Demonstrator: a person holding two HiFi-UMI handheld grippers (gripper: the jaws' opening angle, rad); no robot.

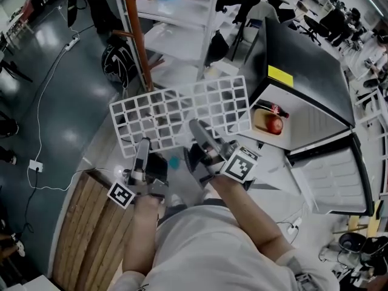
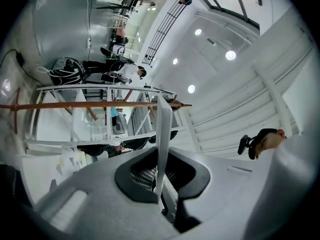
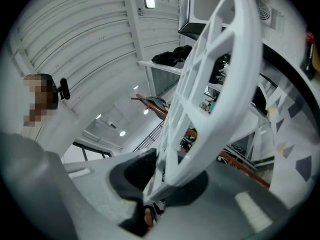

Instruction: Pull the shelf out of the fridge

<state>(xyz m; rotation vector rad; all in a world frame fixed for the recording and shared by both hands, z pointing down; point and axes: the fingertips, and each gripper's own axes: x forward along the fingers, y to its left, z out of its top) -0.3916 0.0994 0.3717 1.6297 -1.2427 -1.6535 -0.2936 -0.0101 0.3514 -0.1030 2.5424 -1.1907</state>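
White plastic is what both claws bite on: the grid shelf [image 1: 182,111] is already clear of the fridge [image 1: 315,83] and hangs in the air in front of the person, with the open fridge off at about 3 o'clock from it. The left gripper [image 1: 142,156] is clamped on the shelf's near edge, which runs edge-on through its jaws in the left gripper view, and the right gripper [image 1: 203,138] is closed on the same near rim a little further along. Only that one side is held, so the whole grid sticks out unsupported toward 12 o'clock, and I judge the main risk to be the shelf pivoting or slipping in the pads under its own weight. If the two hands tilt or part unevenly, the thin frame could twist, and a bar might crack or pop free of one claw. The far corner at 10 o'clock is near the rust-coloured post [image 1: 138,35] of the rack, and the corner at 2 o'clock is close to the fridge's front edge, where an apple [image 1: 276,125] and a bottle [image 1: 276,110] lie inside, so a careless swing could knock either.
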